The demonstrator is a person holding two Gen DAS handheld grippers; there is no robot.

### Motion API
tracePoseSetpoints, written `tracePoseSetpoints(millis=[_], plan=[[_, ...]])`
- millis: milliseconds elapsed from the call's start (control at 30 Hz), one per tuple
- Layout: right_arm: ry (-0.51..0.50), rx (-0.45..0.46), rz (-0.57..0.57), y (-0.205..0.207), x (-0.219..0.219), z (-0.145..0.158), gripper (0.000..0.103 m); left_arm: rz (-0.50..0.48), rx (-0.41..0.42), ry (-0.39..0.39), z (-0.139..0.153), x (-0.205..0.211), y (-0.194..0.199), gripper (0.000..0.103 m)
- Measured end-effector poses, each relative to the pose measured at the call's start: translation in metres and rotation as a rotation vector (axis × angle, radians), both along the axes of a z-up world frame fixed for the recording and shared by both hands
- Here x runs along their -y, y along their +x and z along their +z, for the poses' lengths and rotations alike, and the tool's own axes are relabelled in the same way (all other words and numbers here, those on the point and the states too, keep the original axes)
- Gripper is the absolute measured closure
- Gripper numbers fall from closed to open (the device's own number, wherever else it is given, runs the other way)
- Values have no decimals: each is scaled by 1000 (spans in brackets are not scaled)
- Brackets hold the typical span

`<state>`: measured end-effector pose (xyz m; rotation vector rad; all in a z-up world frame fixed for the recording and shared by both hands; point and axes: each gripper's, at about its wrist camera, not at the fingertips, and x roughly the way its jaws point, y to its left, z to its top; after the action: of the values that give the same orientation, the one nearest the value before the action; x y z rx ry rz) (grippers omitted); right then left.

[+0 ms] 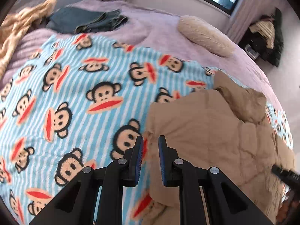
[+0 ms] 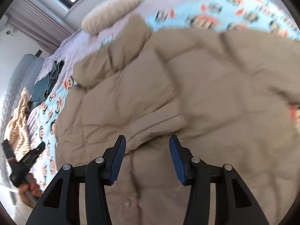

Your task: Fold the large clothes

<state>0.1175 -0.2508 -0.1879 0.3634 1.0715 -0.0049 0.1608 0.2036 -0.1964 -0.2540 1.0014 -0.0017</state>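
Observation:
A large tan quilted jacket [image 1: 211, 131] lies spread on the monkey-print blanket [image 1: 84, 97] on the bed. In the right wrist view the jacket [image 2: 187, 86] fills most of the frame, with a folded-over flap near the middle. My left gripper [image 1: 151, 140] hovers over the jacket's left edge, its jaws a small gap apart and empty. My right gripper [image 2: 147, 140] is open and empty just above the jacket's front. The left gripper also shows at the far left of the right wrist view [image 2: 24, 159], held in a hand.
Folded dark jeans [image 1: 88, 20] and an orange striped garment [image 1: 24, 24] lie at the far side of the lilac bedspread [image 1: 153, 26]. A beige pillow [image 1: 204, 35] lies near the window. A dark chair with clothes [image 1: 266, 37] stands beside the bed.

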Motion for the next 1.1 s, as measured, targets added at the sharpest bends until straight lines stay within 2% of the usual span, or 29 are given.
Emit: tracePoseSetpoints(millis=[33, 133, 233, 267, 300, 400, 500, 567, 633, 767, 967, 1000, 1033, 1067, 1100], plan=[[-15, 11, 2, 3, 1, 3, 79, -23, -4, 17, -1, 8, -1, 85], [-2, 16, 21, 20, 1, -3, 79, -29, -52, 56, -21, 30, 5, 85], [-49, -70, 30, 32, -2, -32, 80, -11, -110, 99, -51, 44, 7, 85], [-28, -111, 16, 32, 3, -45, 82, -6, -122, 119, -59, 47, 6, 85], [-7, -113, 9, 30, 6, -50, 82, -4, -126, 127, -63, 49, 5, 85], [6, -117, 21, 19, 13, -44, 81, -3, -131, 164, -60, 54, 2, 85], [65, -125, 31, 3, 30, -34, 78, -16, -138, 177, -46, 59, -2, 85], [99, -125, 11, -10, 44, -26, 72, -31, -121, 179, -33, 67, -6, 85], [141, -118, -23, -22, 59, -20, 47, -54, -99, 180, -19, 79, -12, 85], [187, -124, -89, -45, 91, -10, 44, -104, -100, 172, -3, 117, -25, 85], [229, -125, -180, -71, 137, -3, 27, -192, -140, 115, 1, 183, -39, 84], [233, -123, -192, -76, 146, -1, 24, -202, -145, 108, 1, 191, -41, 77], [238, -119, -210, -81, 156, 1, 23, -222, -156, 98, 0, 204, -42, 36], [243, -117, -226, -86, 166, 2, 23, -225, -155, 99, 1, 213, -45, 15], [246, -116, -241, -89, 174, 3, 23, -220, -131, 106, 4, 222, -49, 3]])
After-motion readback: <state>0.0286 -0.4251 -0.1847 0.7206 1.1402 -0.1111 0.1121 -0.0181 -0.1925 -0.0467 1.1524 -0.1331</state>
